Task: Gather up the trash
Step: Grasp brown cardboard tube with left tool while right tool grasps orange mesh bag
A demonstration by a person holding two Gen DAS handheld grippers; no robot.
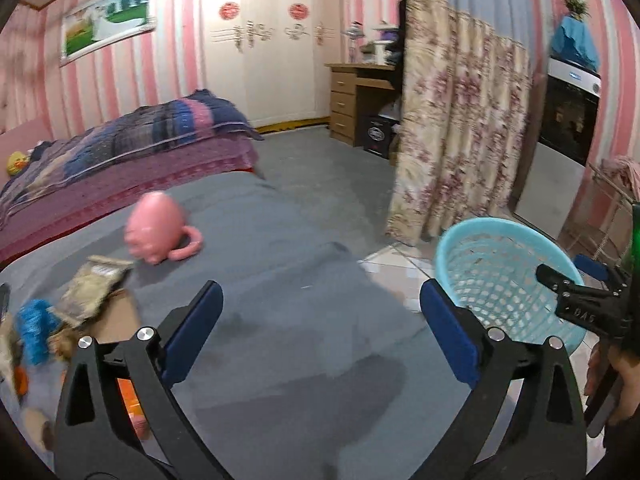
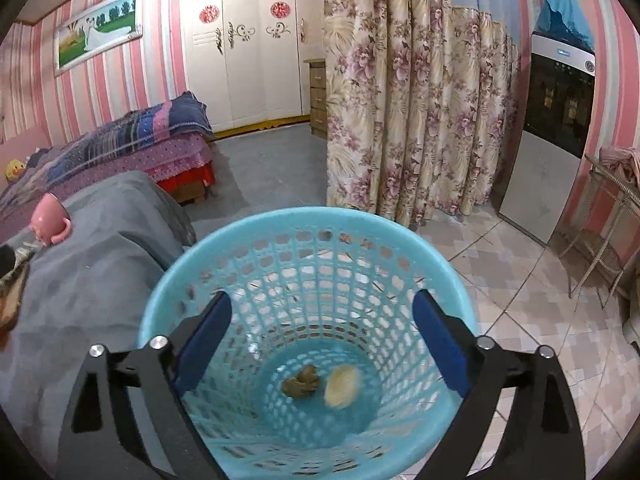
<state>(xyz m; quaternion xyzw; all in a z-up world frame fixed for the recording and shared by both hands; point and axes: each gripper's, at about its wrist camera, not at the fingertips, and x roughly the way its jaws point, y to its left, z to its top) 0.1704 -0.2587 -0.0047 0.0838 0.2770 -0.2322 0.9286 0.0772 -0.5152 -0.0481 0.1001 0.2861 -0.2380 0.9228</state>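
Note:
A light blue mesh basket [image 2: 308,236] stands on the tiled floor beside the grey-covered surface [image 1: 280,320]. Inside it lie a brown crumpled scrap [image 2: 301,381] and a pale yellow wad [image 2: 343,385]. My right gripper [image 2: 322,336] is open and empty, hovering over the basket's mouth. It also shows at the right of the left wrist view [image 1: 576,296], above the basket [image 1: 500,272]. My left gripper [image 1: 320,312] is open and empty over the grey cover. A crinkled wrapper [image 1: 94,288], a blue item [image 1: 35,330] and orange bits [image 1: 130,404] lie at the left.
A pink mug [image 1: 156,230] lies on its side on the grey cover. A bed with a plaid quilt [image 1: 132,140] stands behind. A floral curtain [image 2: 420,112], a wooden desk [image 1: 356,100], a tall appliance [image 2: 556,128] and a metal rack [image 2: 612,240] ring the floor.

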